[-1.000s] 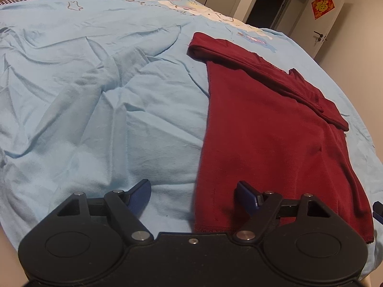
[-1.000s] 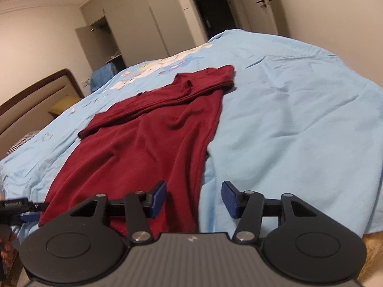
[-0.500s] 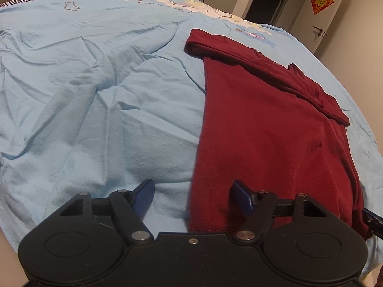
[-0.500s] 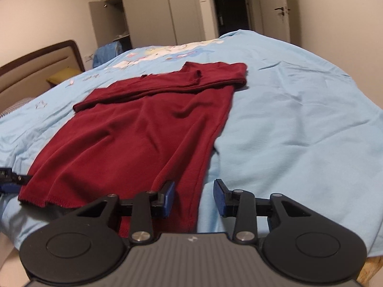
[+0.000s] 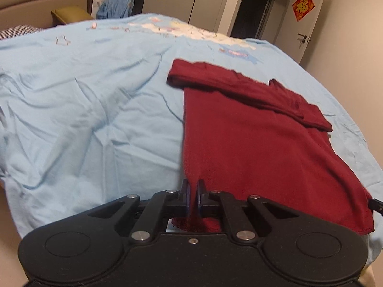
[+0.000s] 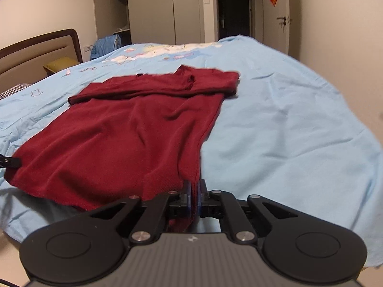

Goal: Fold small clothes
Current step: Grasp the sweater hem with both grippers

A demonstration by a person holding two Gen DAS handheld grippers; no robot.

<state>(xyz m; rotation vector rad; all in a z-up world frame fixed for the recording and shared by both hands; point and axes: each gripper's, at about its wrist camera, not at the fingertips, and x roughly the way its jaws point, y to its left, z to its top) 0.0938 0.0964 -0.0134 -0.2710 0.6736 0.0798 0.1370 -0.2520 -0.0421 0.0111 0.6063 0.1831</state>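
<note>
A dark red knitted garment [image 5: 258, 138] lies spread flat on a bed covered with a wrinkled light blue sheet [image 5: 91, 119], its sleeves folded across the far end of the body. The hem end faces the near edge of the bed.

The left claw [image 5: 194, 192] is closed tight on the hem's left corner; red cloth is pinched between its blue-padded fingers [image 5: 188, 195] and bunches up behind them against the black housing. From that corner the left side edge of the garment runs straight away toward the folded sleeves.

The right claw [image 6: 194, 192] is likewise clamped on the hem's right corner, with a fold of the red fabric [image 6: 134, 138] drawn in between its fingers [image 6: 188, 195] and hanging down below them. In the right wrist view the hem between the two corners sags slightly above the sheet [image 6: 287, 131], and the tip of the other claw shows at the far left, touching the cloth.

Behind the bed stand a padded brown headboard [image 6: 38, 50], pale wardrobe doors [image 6: 153, 9] and a door with a red paper decoration [image 5: 303, 5].
</note>
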